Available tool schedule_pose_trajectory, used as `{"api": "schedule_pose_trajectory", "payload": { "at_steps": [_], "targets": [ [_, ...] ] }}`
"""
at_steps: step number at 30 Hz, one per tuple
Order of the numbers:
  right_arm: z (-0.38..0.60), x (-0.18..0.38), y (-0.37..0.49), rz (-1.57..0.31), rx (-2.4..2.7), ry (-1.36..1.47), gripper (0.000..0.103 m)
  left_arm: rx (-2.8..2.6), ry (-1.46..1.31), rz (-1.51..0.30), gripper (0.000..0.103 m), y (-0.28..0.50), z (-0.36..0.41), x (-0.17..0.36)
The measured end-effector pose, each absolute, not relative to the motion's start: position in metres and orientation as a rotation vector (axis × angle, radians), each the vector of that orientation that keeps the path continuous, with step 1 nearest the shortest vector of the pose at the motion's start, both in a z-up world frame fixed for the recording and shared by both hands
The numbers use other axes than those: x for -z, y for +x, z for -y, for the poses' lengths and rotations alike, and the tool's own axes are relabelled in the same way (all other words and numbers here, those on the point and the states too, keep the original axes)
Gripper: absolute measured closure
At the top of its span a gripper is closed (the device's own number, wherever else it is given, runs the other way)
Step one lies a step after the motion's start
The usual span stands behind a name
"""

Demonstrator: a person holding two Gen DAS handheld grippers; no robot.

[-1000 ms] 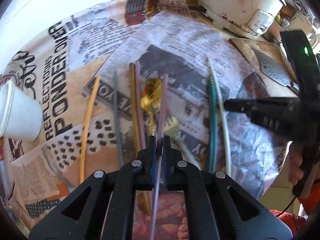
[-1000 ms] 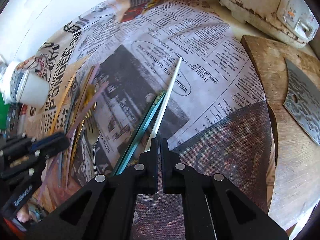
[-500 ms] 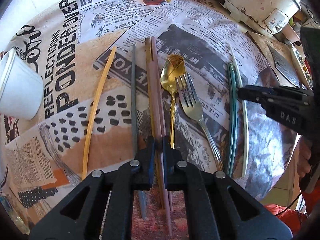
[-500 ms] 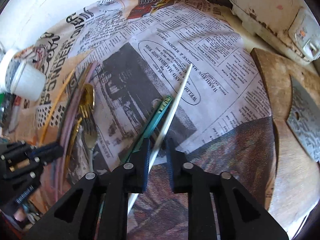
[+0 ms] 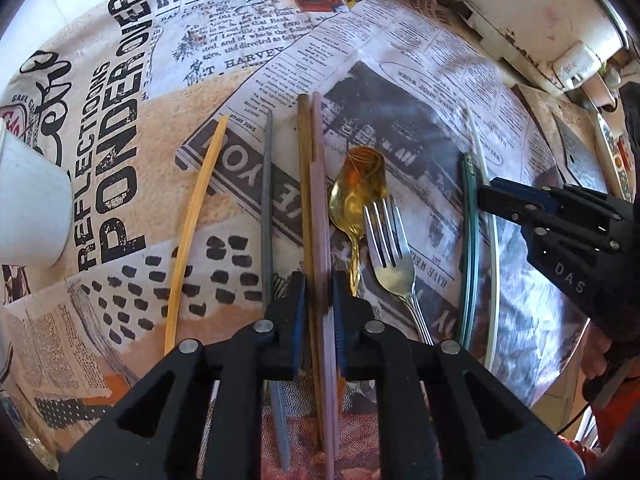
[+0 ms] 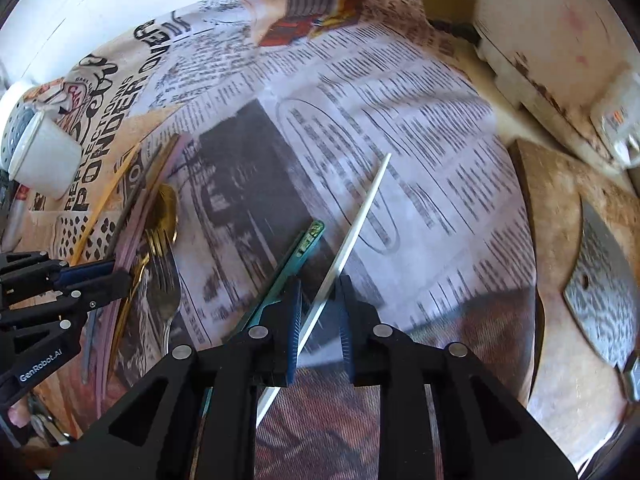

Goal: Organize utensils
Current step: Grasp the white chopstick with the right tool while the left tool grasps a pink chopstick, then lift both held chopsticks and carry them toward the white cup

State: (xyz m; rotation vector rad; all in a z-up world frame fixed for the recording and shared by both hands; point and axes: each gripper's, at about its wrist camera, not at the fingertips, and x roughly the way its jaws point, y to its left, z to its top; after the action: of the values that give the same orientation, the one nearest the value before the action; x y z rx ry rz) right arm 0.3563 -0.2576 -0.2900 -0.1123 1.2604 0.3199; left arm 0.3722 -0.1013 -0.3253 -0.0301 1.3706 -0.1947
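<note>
Centre: we find the gold metal spoon [image 5: 357, 188] touching the silver metal fork [image 5: 390, 256].
Left: paired brown and mauve chopsticks [image 5: 314, 208].
Right: teal chopstick [image 5: 469, 248].

You see a bench [image 5: 120, 208] draped in newsprint-patterned cloth, sunlit, running up to a white wall [image 6: 120, 8] ahead; a worn wooden board [image 6: 560, 240] lies right of the right claw.

Gold spoon [image 5: 357, 190], teal chopstick [image 5: 469, 248].

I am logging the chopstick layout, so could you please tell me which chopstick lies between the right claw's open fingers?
The white chopstick. It passes between the right claw's fingers, while the teal one lies just left of them and the others sit by the left claw.
</note>
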Motion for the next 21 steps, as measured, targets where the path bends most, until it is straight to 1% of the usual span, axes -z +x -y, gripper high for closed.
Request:
{"api": "schedule_pose_trajectory", "payload": {
  "at_steps": [5, 13, 21],
  "targets": [
    [0.262, 0.290, 0.365, -1.279, -0.367, -0.039, 0.098, 0.200, -0.057, -1.360, 0.092, 0.371, 0.097, 0.319],
    [0.276, 0.271, 0.359, -1.236, -0.387, -0.002, 0.098, 0.210, -0.067, -1.308, 0.092, 0.346, 0.077, 0.295],
    [0.268, 0.268, 0.345, -1.245, -0.429, -0.030, 0.098, 0.184, -0.063, -1.340, 0.092, 0.344, 0.069, 0.313]
  ]
}}
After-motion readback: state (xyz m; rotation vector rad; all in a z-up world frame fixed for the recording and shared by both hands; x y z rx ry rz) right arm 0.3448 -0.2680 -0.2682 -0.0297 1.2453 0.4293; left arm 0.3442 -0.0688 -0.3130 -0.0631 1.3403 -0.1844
